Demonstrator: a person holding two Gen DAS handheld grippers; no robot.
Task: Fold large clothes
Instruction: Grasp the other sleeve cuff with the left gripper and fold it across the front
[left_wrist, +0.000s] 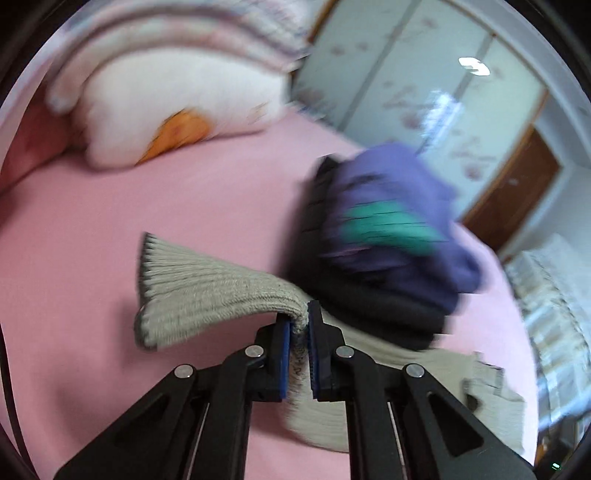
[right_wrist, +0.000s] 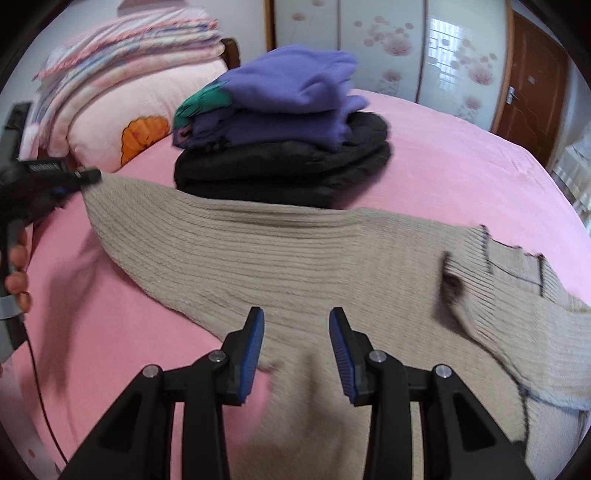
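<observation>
Pink bed (right_wrist: 424, 155), left fingers (left_wrist: 283, 343) pinching sweater (right_wrist: 295, 251)

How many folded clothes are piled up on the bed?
2: a purple garment on top, a black garment under it, behind the beige knit sweater. More might hide between them.

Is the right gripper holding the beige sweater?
No, the right gripper is open above the sweater, its fingers apart.

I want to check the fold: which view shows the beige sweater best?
The right wrist view: the beige sweater spreads across the pink bed. The left wrist view shows mainly the ribbed part that the left gripper pinches.
</observation>
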